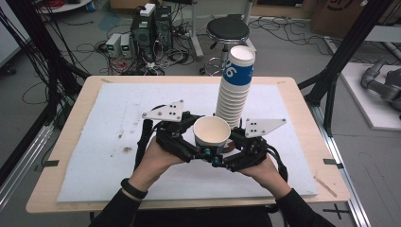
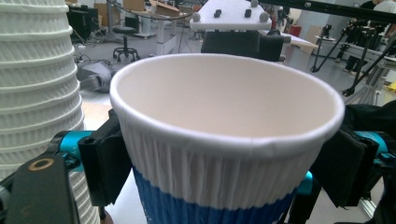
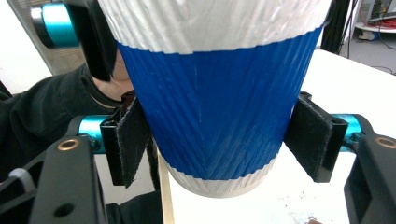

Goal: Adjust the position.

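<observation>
Plainly, the work in hand is passing or steadying a single paper cup (image 1: 212, 136) between two tools in front of the tall stack of cups (image 1: 235, 90) on the white mat (image 1: 108, 137) that covers the surface (image 1: 302, 109). The cup hangs in the air near the foot of the stack, above the mat, its mouth up and its narrow base down, so its long axis runs about upright with perhaps a slight lean. The left hand-held gripper (image 1: 204, 152) brackets the cup just under the rim; in the left gripper view its pads (image 2: 105, 163) sit against the ribbed white wall on either side, though I cannot say how firmly they press. The right hand-held gripper (image 1: 221, 161) takes the cup lower, on the blue band: one pad (image 3: 125, 142) touches the wall, the other stands just off it, so I read this one as loosely closed on the cup. To do this well, I judge that only one tool should loosen at a time, pressure should stay light so the thin wall does not buckle, and the cup should be kept upright and clear of the stack.
</observation>
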A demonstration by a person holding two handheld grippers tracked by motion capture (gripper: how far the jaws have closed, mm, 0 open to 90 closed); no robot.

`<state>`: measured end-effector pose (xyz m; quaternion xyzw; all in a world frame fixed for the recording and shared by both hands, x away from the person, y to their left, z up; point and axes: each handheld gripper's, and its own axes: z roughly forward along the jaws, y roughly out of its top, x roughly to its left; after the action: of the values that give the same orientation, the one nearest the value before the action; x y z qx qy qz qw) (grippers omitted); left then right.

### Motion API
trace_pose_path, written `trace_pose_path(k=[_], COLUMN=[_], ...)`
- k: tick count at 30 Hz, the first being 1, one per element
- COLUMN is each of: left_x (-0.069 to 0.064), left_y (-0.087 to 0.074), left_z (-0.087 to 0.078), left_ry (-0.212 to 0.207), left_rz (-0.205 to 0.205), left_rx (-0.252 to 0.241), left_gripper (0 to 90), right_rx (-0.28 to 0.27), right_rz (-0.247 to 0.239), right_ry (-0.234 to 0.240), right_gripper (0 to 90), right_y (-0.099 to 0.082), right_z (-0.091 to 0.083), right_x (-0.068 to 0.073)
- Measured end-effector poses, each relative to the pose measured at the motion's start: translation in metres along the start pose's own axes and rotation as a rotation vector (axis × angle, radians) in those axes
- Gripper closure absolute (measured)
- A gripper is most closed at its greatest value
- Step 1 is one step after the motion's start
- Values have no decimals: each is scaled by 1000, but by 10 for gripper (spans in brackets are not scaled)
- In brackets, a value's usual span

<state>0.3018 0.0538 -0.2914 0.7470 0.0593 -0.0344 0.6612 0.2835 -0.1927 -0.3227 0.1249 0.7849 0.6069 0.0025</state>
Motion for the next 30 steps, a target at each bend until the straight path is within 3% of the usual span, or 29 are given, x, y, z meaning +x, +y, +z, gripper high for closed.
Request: trace_pose_path(k=[16, 20, 30], left_x=[1, 1, 2], left_y=[0, 0, 1], left_z=[-3, -3, -10], left_ry=[-2, -1, 10], left_rz=[2, 5, 10], left_rx=[-10, -6, -5], left_gripper=[201, 203, 204], right_rx=[15, 12, -11], right_rz=[-5, -6, -39], right_ry=[-2, 13, -5], right_gripper=[277, 208, 200], right_y=[-1, 0, 1], right_z=[2, 1, -16], right_x=[0, 0, -5])
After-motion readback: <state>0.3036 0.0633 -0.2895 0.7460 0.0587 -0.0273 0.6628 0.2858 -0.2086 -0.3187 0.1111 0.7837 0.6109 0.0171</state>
